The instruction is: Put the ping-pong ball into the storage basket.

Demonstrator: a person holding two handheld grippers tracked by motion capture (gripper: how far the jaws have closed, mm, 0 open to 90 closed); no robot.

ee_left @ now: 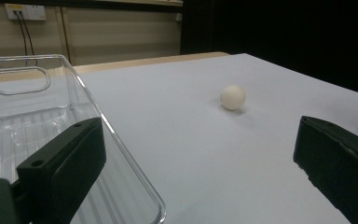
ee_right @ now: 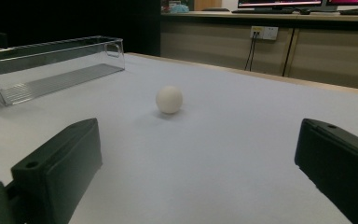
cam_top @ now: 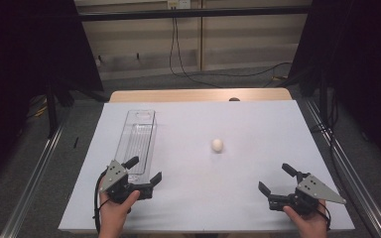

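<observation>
A white egg (cam_top: pixel 217 145) sits alone near the middle of the white surface (cam_top: pixel 238 198), well apart from both tongs. The left tongs (cam_top: pixel 146 171) hover spread wide at the near end of a clear plastic bin (cam_top: pixel 138 134); the right tongs (cam_top: pixel 277 178) rest released, gaping, near the front right corner.

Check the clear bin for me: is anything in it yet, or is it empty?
Empty. The clear bin shows just its ribbed floor through the walls, and the egg lies out on the white table, apart from it.
</observation>
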